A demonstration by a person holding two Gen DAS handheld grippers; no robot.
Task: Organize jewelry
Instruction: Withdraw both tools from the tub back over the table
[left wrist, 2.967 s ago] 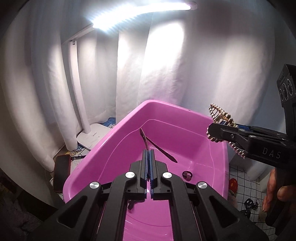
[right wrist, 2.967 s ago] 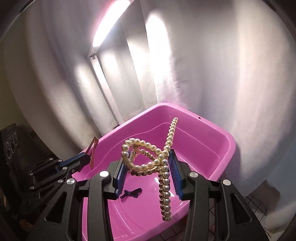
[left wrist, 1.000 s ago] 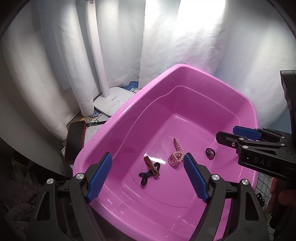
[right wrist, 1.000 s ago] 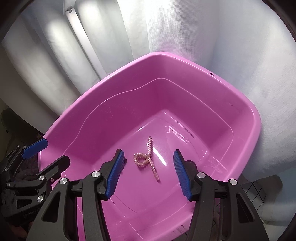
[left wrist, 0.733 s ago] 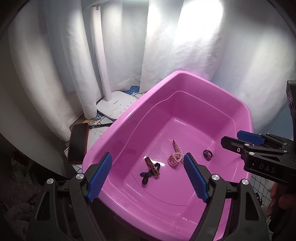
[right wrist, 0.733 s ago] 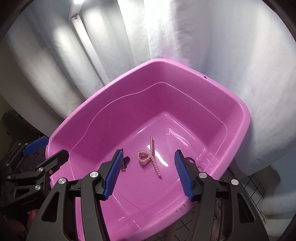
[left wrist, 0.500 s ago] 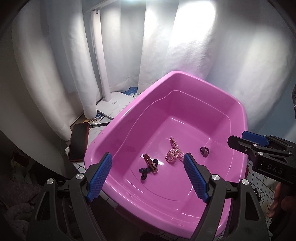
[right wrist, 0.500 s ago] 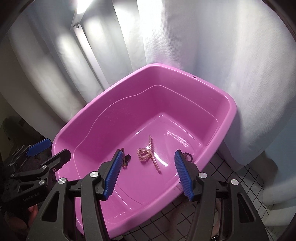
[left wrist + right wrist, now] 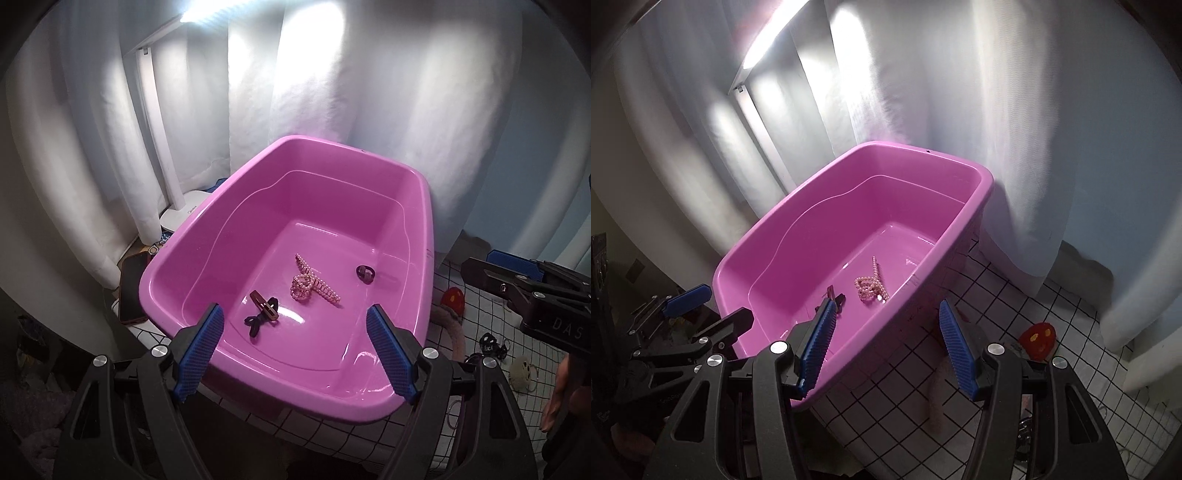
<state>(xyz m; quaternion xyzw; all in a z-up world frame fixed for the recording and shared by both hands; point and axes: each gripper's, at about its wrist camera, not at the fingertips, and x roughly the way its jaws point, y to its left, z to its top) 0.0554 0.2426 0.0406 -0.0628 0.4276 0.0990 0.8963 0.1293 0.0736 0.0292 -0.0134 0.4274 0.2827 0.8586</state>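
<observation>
The big pink tub (image 9: 207, 236), smooth glossy plastic with rounded corners, is filling the middle of both views. The left gripper (image 9: 294, 345) is hovering at the bottom, jaws wide and empty; the right gripper (image 9: 884, 345) is also standing wide with nothing between. On the tub floor a pearl hair claw (image 9: 312, 284), beaded and curved, is lying near a brown clip (image 9: 263, 304) on a dark bow (image 9: 255, 320). For the next piece, I think one should be reaching to the small trinkets (image 9: 491, 345) on the grid cloth (image 9: 997, 291) at lower right, pinching thin parts gently.
</observation>
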